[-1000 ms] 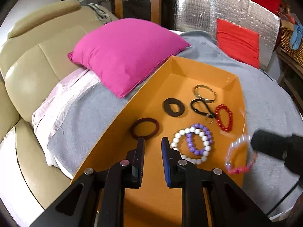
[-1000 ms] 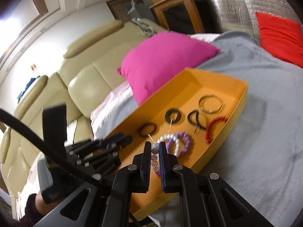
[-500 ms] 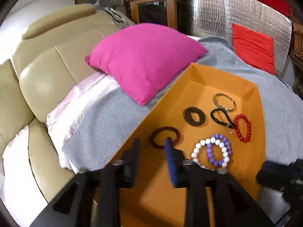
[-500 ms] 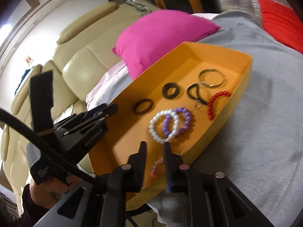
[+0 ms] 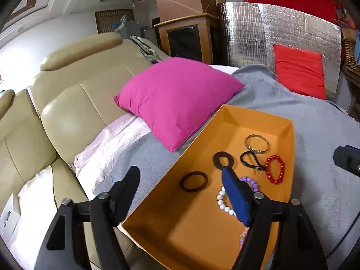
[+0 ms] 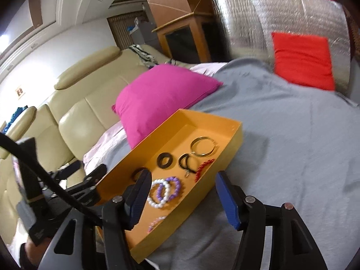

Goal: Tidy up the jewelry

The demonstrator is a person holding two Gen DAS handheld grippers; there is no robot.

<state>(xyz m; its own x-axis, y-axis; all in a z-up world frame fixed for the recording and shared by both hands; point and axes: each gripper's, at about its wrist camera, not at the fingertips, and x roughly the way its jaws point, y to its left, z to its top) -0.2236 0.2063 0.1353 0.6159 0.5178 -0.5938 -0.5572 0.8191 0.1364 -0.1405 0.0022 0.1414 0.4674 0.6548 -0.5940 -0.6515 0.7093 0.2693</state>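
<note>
Beside orange tray [image 5: 265,121]: pink pillow [image 5: 177,99], touching.

Tray [image 5: 258,121] lay on blanket [image 5: 315,121], cushion [image 5: 177,99] just beyond its left wall, sofa [image 5: 74,103] further left. In tray: metal ring [image 5: 257,143] farthest; flat ring [image 5: 223,159], clip [image 5: 250,160], bead bracelet [image 5: 275,169] across middle; band [image 5: 193,181] and two linked bracelets [image 6: 165,191] nearer; small bracelet [image 6: 155,223] nearest.

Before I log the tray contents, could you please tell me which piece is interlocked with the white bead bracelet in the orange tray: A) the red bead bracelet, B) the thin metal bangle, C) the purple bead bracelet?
C: the purple bead bracelet overlaps the white bead bracelet in the orange tray.
</note>
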